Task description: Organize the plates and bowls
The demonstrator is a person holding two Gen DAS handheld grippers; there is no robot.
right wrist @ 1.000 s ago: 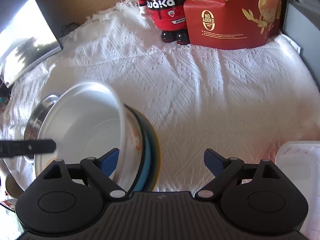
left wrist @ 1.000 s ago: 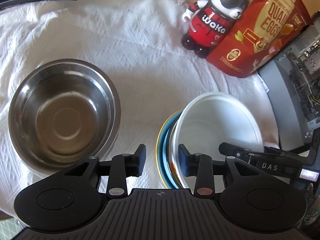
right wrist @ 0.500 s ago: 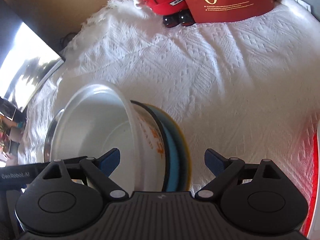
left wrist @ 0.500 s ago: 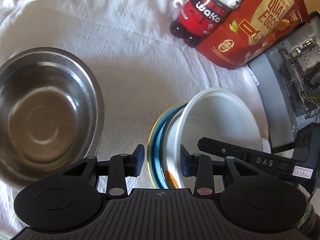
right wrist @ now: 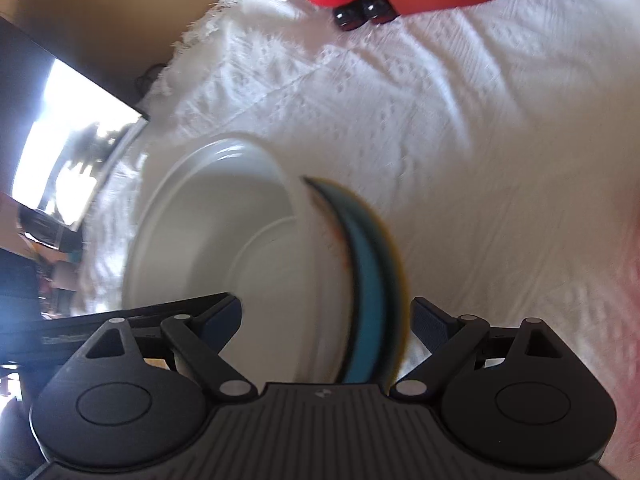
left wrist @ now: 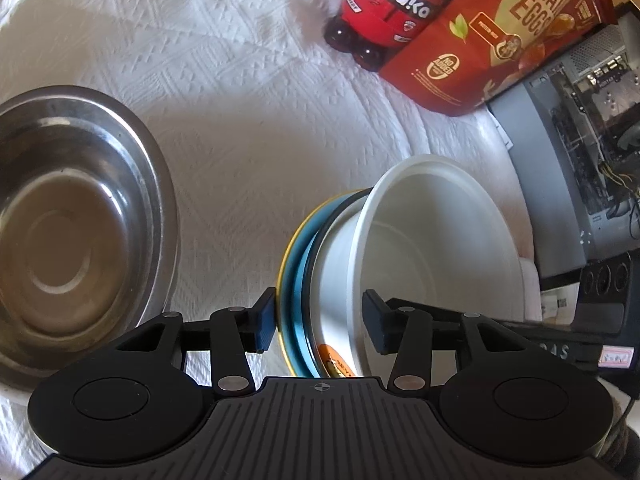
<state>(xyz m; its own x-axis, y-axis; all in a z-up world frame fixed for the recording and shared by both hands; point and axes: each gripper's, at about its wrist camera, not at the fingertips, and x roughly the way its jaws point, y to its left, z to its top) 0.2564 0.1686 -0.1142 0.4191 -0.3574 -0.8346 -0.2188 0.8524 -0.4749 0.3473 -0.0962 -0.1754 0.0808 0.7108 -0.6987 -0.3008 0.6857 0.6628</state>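
A white bowl (left wrist: 440, 240) sits in a blue plate with a yellow rim (left wrist: 298, 248), and the pair is tilted, mouth to the right. My left gripper (left wrist: 320, 320) straddles its near edge, one pad outside the plate, the other inside the bowl. Its jaws are opening and the pads stand just off the stack. In the blurred right wrist view my right gripper (right wrist: 326, 316) is open around the same bowl (right wrist: 224, 232) and plate (right wrist: 368, 280). One finger is inside the bowl, the other beside the plate's rim. A steel bowl (left wrist: 72, 224) rests flat at the left.
A white tablecloth (left wrist: 240, 100) covers the table. A panda-shaped red bottle (left wrist: 384, 12) and a red snack pouch (left wrist: 500, 40) stand at the back. A grey computer case (left wrist: 580, 140) borders the right side. A dark screen (right wrist: 68, 140) lies beyond the cloth's left edge.
My left jaws, shut on the stack's edge before, have spread apart, and that hand has sunk lower. My right gripper has rolled, and the stack now lies between its fingers.
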